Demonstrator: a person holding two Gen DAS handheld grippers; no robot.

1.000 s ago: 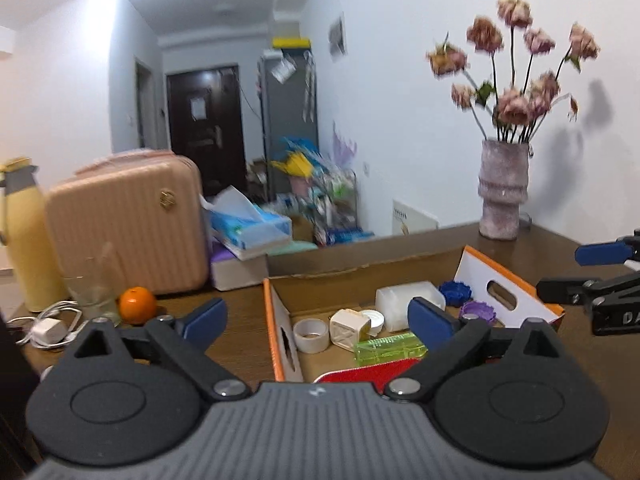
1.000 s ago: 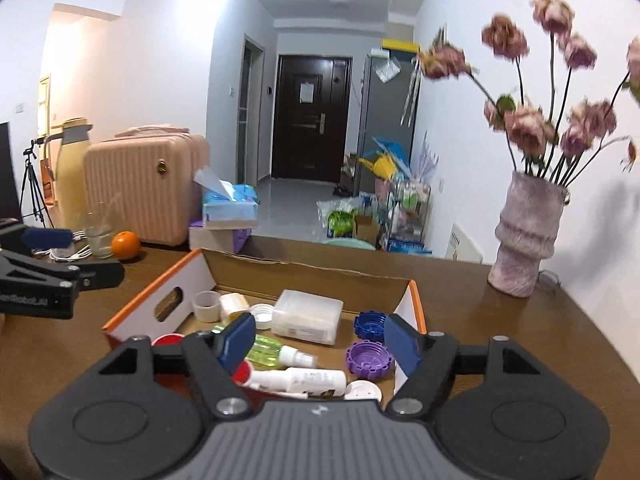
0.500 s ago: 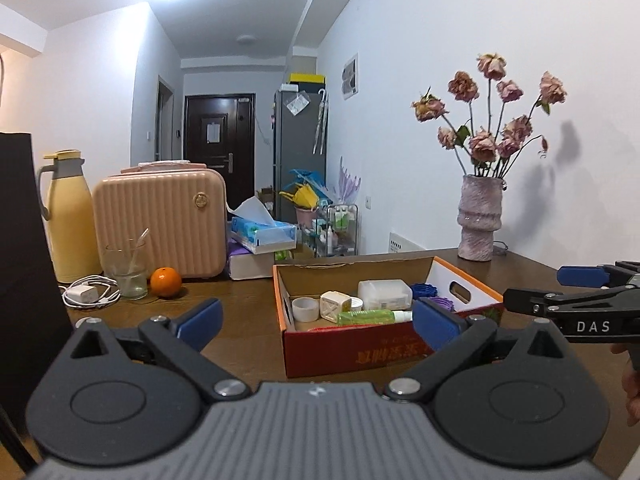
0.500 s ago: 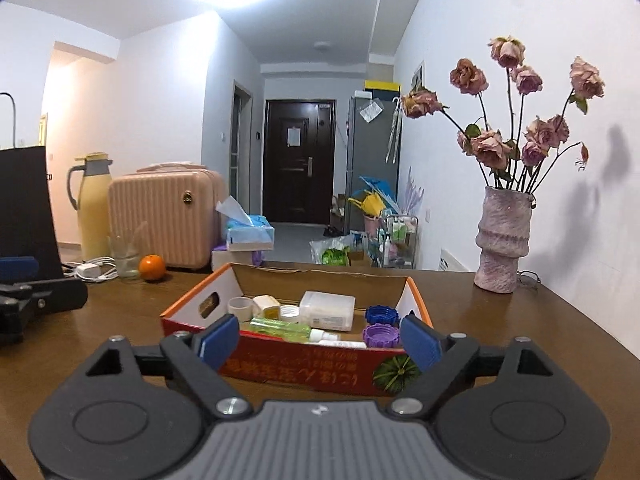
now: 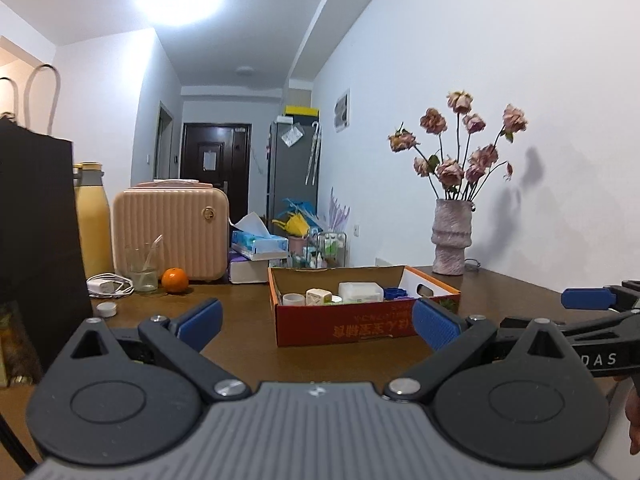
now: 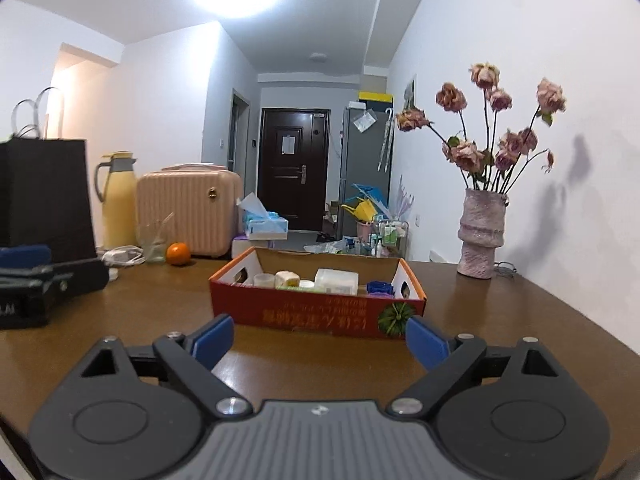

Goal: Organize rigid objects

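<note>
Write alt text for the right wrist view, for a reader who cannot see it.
An open right gripper, holding nothing, points at a red cardboard box of small containers on a brown table. A vase of dried roses stands right; an orange and pink suitcase sit left.

On the brown tabletop point(image 6: 500, 320), a pink vase point(image 6: 482, 234) of dried roses stands at two o'clock. At ten o'clock sit an orange point(image 6: 178, 253), a glass point(image 5: 142, 268), a pink suitcase point(image 5: 172, 236) and a yellow flask point(image 6: 118, 200) (partly behind a black bag point(image 6: 44, 196) in the left view).
</note>
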